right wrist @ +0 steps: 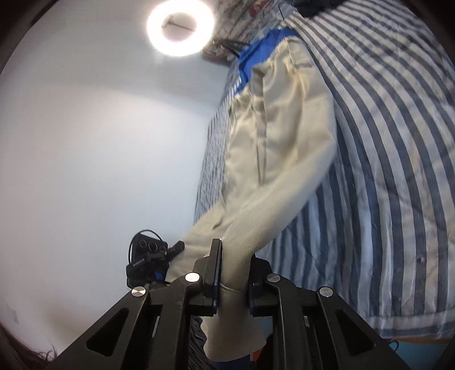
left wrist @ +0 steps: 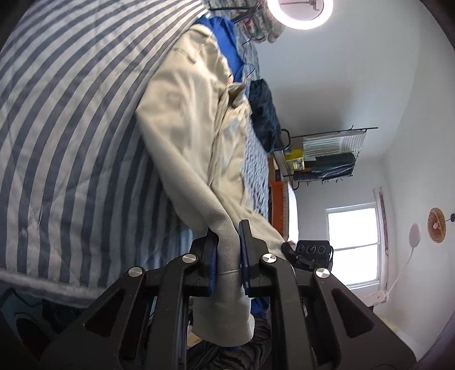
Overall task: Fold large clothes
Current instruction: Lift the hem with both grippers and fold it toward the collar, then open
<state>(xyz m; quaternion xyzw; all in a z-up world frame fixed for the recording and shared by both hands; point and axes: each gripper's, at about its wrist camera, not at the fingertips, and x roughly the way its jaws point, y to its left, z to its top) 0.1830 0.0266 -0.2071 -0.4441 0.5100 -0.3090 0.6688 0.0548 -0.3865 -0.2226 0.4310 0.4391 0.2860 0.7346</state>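
A large beige garment point(left wrist: 187, 125) lies spread on a blue-and-white striped quilt point(left wrist: 65, 128). My left gripper point(left wrist: 229, 250) is shut on one ribbed cuff or hem of the beige garment, which hangs through the jaws. In the right wrist view the same beige garment point(right wrist: 278, 142) stretches over the quilt point(right wrist: 398, 170), and my right gripper point(right wrist: 234, 267) is shut on another ribbed end of it. Each wrist view shows the other gripper's camera unit beside the cloth: the right unit point(left wrist: 311, 252) and the left unit point(right wrist: 148, 256).
A blue cloth point(left wrist: 224, 37) and a dark garment point(left wrist: 264, 113) lie on the bed beyond the beige one. A wire shelf rack point(left wrist: 327, 153), a window point(left wrist: 352, 242) and a ring light point(right wrist: 180, 27) are around the bed.
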